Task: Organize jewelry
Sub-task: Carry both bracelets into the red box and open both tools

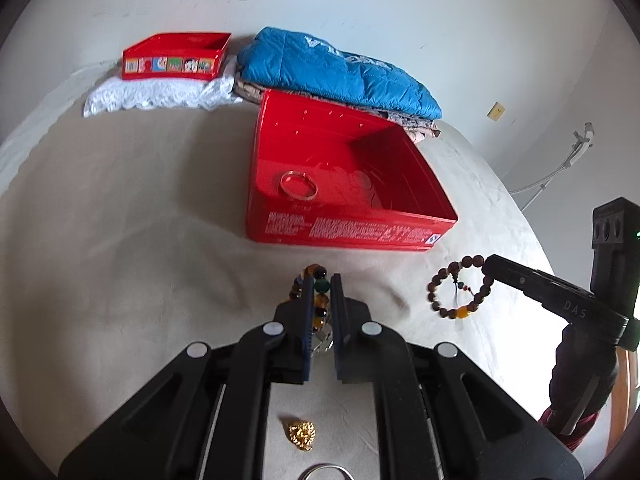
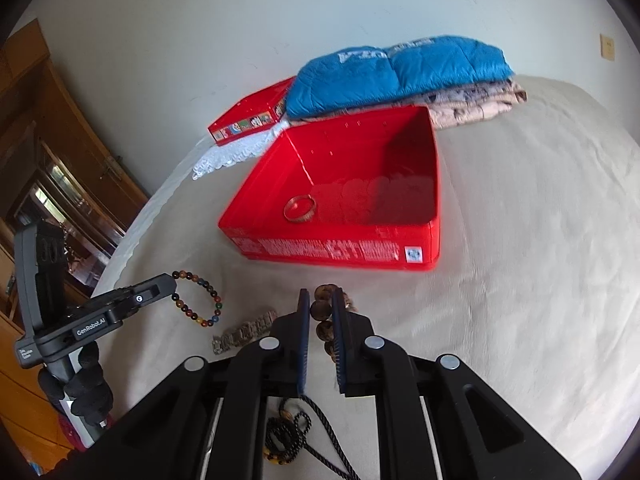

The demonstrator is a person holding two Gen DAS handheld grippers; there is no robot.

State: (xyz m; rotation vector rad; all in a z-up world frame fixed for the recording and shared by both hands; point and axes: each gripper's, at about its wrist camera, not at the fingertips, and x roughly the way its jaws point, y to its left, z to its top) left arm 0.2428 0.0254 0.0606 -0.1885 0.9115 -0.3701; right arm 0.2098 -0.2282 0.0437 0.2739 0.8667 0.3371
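An open red tin box (image 1: 400, 216) (image 2: 434, 200) sits on the bed with a silver bangle (image 1: 298, 185) (image 2: 299, 208) inside. My left gripper (image 1: 321, 280) is shut on a multicoloured bead bracelet (image 1: 320, 300) (image 2: 200, 300), held above the sheet. My right gripper (image 2: 322, 294) is shut on a brown wooden bead bracelet (image 2: 322, 312) (image 1: 460, 292), also lifted. A gold pendant (image 1: 302, 434) and a silver ring (image 1: 326, 472) lie under the left gripper. A metal watch band (image 2: 244, 332) and a black cord necklace (image 2: 296, 432) lie on the sheet.
The red box lid (image 1: 176, 58) (image 2: 252, 114) rests on white lace (image 1: 160, 96) at the back. Folded blue quilted clothing (image 1: 340, 72) (image 2: 400, 72) lies behind the box. A wooden cabinet (image 2: 48, 152) stands at the left, off the bed.
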